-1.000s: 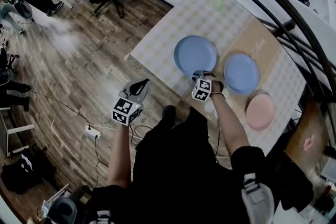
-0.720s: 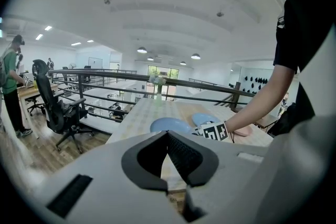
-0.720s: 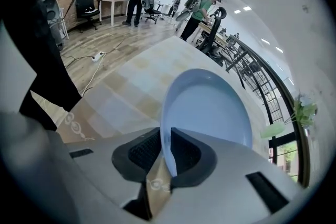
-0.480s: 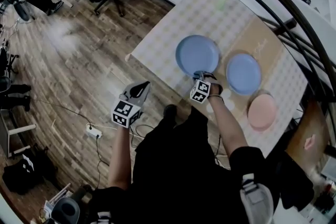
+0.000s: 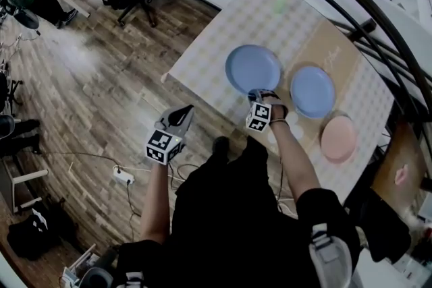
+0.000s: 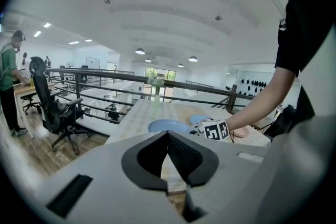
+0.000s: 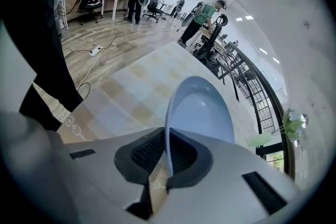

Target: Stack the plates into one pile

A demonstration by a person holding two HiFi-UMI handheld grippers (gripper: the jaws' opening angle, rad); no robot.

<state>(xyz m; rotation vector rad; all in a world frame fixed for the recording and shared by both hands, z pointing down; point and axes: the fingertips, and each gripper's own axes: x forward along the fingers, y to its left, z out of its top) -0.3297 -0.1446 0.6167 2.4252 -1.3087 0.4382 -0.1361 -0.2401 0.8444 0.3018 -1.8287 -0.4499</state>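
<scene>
Lying apart in a row on the checked-cloth counter [image 5: 202,57], three plates are not yet stacked. The large pale-blue round plate [image 5: 253,67] sits nearest the edge, so my right claw [image 5: 260,97] clamps its near rim, probably to lift it. The smaller blue plate [image 5: 312,92] and small pink plate [image 5: 339,138] lie beside it. My left claw [image 5: 179,117] hangs closed and empty, clear of the counter.

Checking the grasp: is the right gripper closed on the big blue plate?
Shut: the right gripper clamps the big blue plate by its rim.
</scene>
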